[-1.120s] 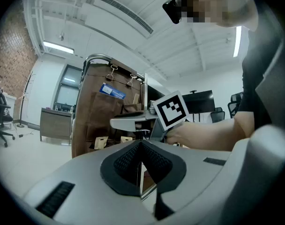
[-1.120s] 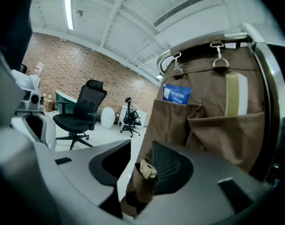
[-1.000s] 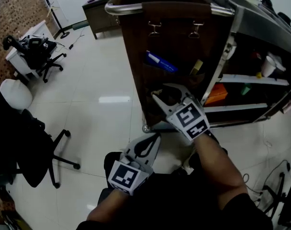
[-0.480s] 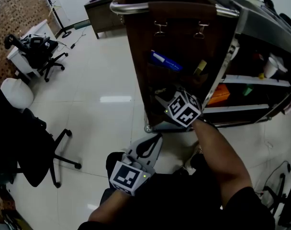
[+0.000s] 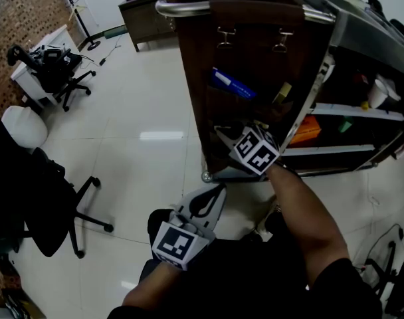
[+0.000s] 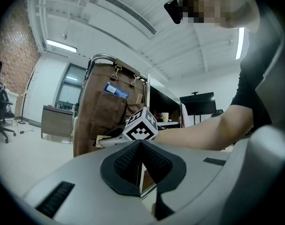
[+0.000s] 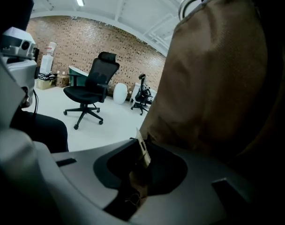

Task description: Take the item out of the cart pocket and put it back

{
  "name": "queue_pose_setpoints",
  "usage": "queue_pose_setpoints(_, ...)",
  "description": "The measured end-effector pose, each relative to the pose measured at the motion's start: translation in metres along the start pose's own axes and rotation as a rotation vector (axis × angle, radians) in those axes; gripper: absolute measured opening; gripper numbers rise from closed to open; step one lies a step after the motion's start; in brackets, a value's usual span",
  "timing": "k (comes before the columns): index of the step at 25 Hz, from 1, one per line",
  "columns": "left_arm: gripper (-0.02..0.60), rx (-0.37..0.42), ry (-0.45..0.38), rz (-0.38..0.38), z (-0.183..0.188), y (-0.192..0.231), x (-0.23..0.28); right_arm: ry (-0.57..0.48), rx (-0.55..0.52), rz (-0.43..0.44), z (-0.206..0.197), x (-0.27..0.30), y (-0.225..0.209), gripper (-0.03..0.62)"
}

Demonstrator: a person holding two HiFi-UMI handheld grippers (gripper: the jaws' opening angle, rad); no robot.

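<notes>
Head view steeply down, both gripper views low, all three on the cart's brown pocket panel.

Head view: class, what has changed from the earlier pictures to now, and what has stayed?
The right gripper moved forward into the lower pocket of the cart; its jaws are closing on a tan card there. The left gripper, shut and empty, and the cart stayed put.

Beyond the right jaws and to their left, a black office chair stands on the glossy white floor. A second, cluttered chair is farther off near the brick wall. Ahead of the left jaws, far to their left, sits a low wooden cabinet. A dark monitor shows to their right.
</notes>
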State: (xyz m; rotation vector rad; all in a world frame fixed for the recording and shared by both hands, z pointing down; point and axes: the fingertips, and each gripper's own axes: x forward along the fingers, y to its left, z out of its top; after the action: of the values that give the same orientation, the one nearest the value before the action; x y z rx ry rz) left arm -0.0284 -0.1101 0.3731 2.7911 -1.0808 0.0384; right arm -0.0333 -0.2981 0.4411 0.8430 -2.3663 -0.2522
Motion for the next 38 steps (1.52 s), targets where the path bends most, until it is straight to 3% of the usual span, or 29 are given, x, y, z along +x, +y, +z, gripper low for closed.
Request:
queue_pose_setpoints(10,0.000,0.003,-0.008,0.000,0.002,-0.002,0.000,-0.111,0.152,-0.052,0.032,-0.037,-0.015,0.052)
queue_pose_setpoints(28,0.000,0.017,-0.005,-0.010,0.005,-0.012,0.002,-0.406,0.159,-0.116,0.139,-0.196,-0.018,0.051)
queue_pose_setpoints(34,0.000,0.020,-0.007,0.005,0.007,-0.008,0.001,-0.486,0.203,-0.147,0.136,-0.255,-0.004,0.051)
queue_pose_setpoints(38,0.000,0.031,-0.008,0.009,0.009,-0.006,0.001,-0.464,0.247,-0.160,0.105,-0.276,0.011,0.051)
